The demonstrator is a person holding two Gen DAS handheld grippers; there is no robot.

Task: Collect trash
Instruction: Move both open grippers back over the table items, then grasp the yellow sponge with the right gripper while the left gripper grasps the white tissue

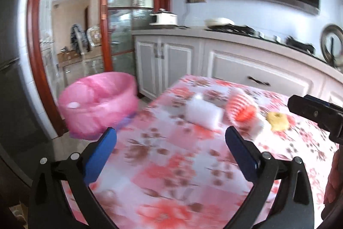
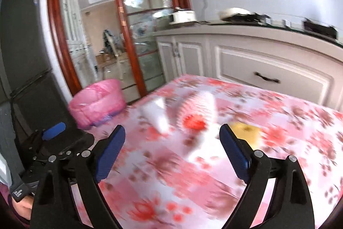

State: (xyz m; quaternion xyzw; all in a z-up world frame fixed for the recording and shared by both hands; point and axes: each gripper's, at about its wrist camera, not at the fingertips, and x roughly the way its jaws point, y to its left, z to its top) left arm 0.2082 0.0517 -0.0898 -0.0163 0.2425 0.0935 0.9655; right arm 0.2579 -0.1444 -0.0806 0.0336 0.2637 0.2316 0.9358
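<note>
A bin lined with a pink bag (image 1: 97, 104) stands on the floor left of the table, with a white scrap inside. On the flowered tablecloth (image 1: 171, 164) lie a white packet (image 1: 202, 112), a red-and-white wrapper (image 1: 242, 109) and a yellow crumpled piece (image 1: 277, 120). My left gripper (image 1: 170, 153) hangs open over the cloth with nothing between its blue pads. My right gripper (image 2: 171, 149) is open too, empty, short of the white packet (image 2: 156, 113), the red-and-white wrapper (image 2: 197, 115) and the yellow piece (image 2: 246, 131). The pink bin (image 2: 98, 103) shows at left. Both views are blurred.
White kitchen cabinets (image 1: 235, 63) and a counter with appliances run behind the table. A glass door with a red wooden frame (image 1: 105, 14) stands at the back left. A dark fridge (image 2: 23, 57) is at far left. A person's hand (image 1: 332, 181) shows at the right edge.
</note>
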